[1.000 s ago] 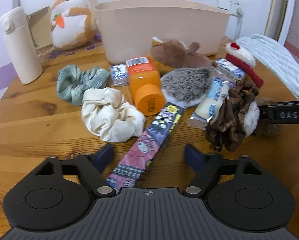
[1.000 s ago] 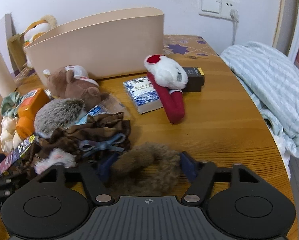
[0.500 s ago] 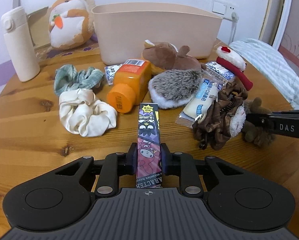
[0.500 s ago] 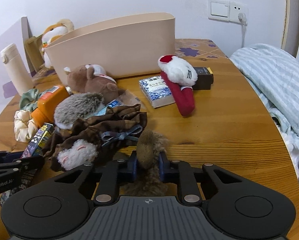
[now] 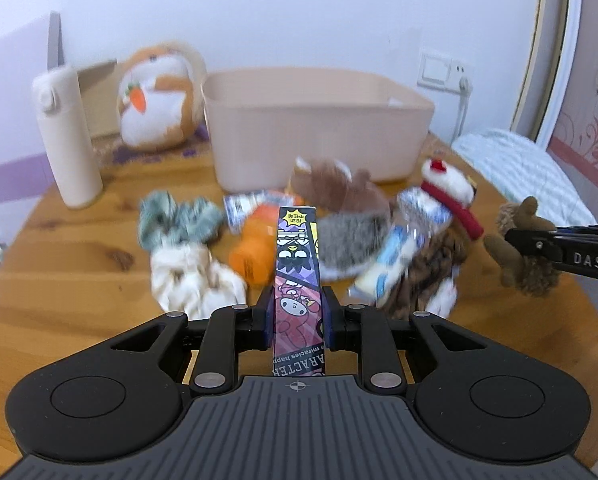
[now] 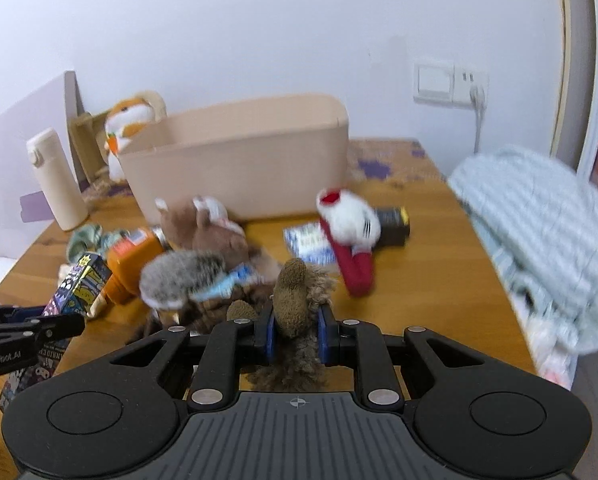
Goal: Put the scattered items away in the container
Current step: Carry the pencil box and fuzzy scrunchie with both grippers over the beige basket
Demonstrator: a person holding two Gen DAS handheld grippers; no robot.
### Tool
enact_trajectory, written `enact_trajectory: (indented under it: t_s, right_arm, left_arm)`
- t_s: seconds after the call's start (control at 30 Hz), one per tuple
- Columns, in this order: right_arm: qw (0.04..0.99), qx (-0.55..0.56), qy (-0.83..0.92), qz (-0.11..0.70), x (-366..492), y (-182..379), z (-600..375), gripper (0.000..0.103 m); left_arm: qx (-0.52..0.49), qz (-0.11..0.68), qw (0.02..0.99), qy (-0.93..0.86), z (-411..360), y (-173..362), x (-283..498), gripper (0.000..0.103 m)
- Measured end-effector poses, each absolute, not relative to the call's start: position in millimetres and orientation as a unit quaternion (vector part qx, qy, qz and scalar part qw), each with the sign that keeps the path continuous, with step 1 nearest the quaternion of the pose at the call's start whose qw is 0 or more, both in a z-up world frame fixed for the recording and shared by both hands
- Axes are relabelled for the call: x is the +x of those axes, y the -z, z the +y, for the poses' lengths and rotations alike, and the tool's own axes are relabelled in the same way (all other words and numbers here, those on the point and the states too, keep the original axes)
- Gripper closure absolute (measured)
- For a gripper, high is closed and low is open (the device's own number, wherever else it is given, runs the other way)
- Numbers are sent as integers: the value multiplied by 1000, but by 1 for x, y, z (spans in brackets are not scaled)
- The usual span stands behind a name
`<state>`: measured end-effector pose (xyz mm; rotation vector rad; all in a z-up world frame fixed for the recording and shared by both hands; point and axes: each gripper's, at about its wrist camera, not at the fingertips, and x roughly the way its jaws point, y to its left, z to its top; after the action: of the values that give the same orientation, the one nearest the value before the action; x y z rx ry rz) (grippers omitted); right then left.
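My left gripper [image 5: 297, 316] is shut on a long cartoon-printed box [image 5: 297, 256] and holds it lifted off the table, pointing at the beige container [image 5: 315, 128]. My right gripper [image 6: 296, 334] is shut on a brown furry plush toy [image 6: 295, 300], also lifted; it shows in the left wrist view [image 5: 519, 248] at the right. Scattered on the wooden table [image 5: 59, 280] lie an orange bottle [image 5: 255, 252], a grey hedgehog plush [image 5: 351, 244], a brown plush [image 6: 211, 232], a white and red plush [image 6: 351, 224], scrunchies [image 5: 191, 276] and packets.
A beige flask [image 5: 67, 140] and an orange-white plush [image 5: 155, 104] stand at the back left beside the container. A striped blanket [image 6: 539, 240] lies off the table's right edge. A black box [image 6: 393, 220] and a blue-white packet [image 6: 307, 240] lie near the red plush.
Both grippers closed on their items, the left on the printed box and the right on the brown plush, then lifted them off the table.
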<state>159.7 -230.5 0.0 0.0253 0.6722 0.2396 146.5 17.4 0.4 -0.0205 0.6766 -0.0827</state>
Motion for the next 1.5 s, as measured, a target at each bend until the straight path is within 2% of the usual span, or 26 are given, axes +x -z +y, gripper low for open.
enact_trajectory:
  t_s: [0.4, 0.63, 1.23, 1.5]
  right_arm:
    - [964, -1, -121, 236, 182, -74, -229, 85]
    - [968, -6, -123, 219, 216, -91, -219, 85]
    - [963, 11, -121, 242, 332, -91, -192, 84]
    - [953, 0, -115, 280, 381, -66, -175, 84]
  left_arm:
    - [26, 236, 971, 33, -2, -72, 162, 80]
    - [12, 229, 973, 26, 3, -91, 201, 80]
    - [41, 236, 971, -25, 6, -85, 314, 80]
    - [29, 263, 963, -46, 12, -62, 370, 80]
